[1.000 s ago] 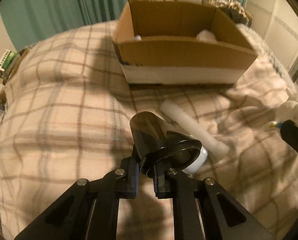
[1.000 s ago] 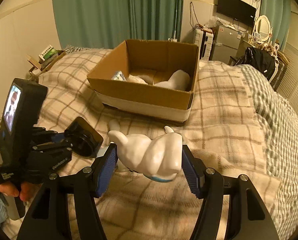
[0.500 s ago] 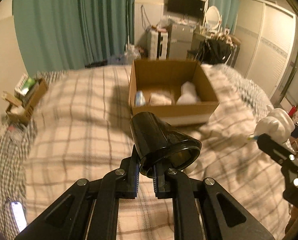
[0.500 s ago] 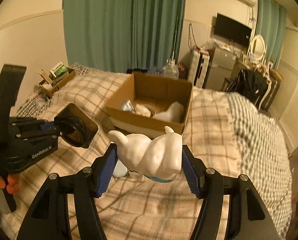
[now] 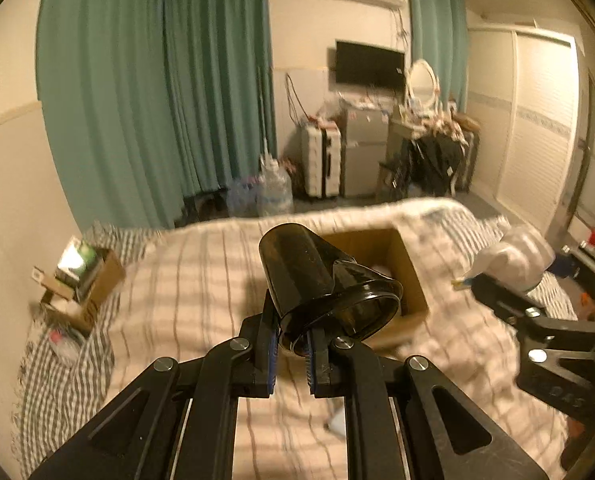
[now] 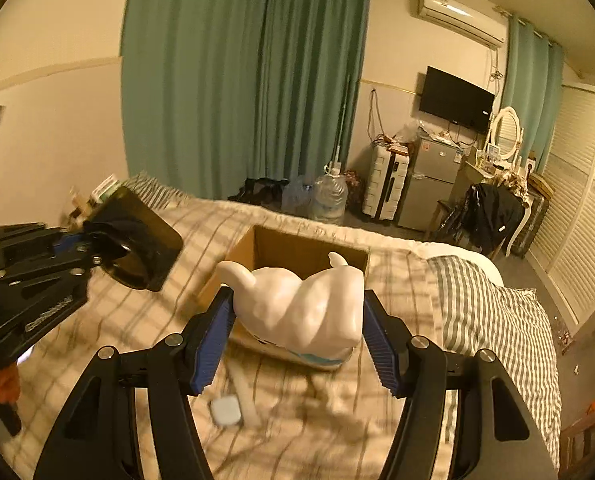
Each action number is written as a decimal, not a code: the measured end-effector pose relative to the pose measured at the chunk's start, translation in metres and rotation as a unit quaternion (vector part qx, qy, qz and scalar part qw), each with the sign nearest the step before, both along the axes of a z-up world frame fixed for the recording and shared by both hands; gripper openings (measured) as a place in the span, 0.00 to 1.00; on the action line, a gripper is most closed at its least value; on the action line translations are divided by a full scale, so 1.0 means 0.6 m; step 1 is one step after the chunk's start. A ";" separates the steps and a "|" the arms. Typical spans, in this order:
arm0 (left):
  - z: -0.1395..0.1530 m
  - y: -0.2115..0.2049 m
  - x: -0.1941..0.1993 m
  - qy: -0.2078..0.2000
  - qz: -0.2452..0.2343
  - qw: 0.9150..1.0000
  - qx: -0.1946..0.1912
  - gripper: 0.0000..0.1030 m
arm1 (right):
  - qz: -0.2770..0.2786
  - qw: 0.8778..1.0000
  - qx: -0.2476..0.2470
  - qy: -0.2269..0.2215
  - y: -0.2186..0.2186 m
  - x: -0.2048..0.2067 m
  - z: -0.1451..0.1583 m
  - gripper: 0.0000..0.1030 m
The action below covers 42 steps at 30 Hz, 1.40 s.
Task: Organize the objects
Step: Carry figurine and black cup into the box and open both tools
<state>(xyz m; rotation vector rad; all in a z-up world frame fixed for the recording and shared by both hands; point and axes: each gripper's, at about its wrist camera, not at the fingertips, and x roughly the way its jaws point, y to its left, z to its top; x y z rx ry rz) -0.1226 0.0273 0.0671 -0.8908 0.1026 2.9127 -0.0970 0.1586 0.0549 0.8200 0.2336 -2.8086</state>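
A plaid bed [image 6: 377, 432] fills the lower part of both views, and an open box [image 6: 309, 250] is seen on it. Above the bed, a white figurine [image 6: 301, 304] is clamped between the blue pads of the right gripper [image 6: 295, 338]. A black funnel [image 5: 321, 284] is pinched by its narrow end in the nearly closed left gripper [image 5: 289, 354]. A small white case [image 6: 225, 410] is left on the bed beside a white tube [image 6: 245, 396].
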 end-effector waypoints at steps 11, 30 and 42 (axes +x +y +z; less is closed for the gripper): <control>-0.024 0.046 -0.152 0.009 0.013 1.000 -0.011 0.10 | -0.034 0.999 -0.002 -0.042 0.007 -0.208 -0.047 0.60; -0.213 0.064 -0.320 -0.081 0.027 0.996 -0.009 0.20 | -0.050 0.995 -0.039 -0.073 0.069 -0.354 -0.203 0.76; -0.045 0.042 -0.158 -0.001 0.034 0.999 -0.011 0.79 | -0.070 0.997 -0.018 -0.014 0.078 -0.184 -0.033 0.80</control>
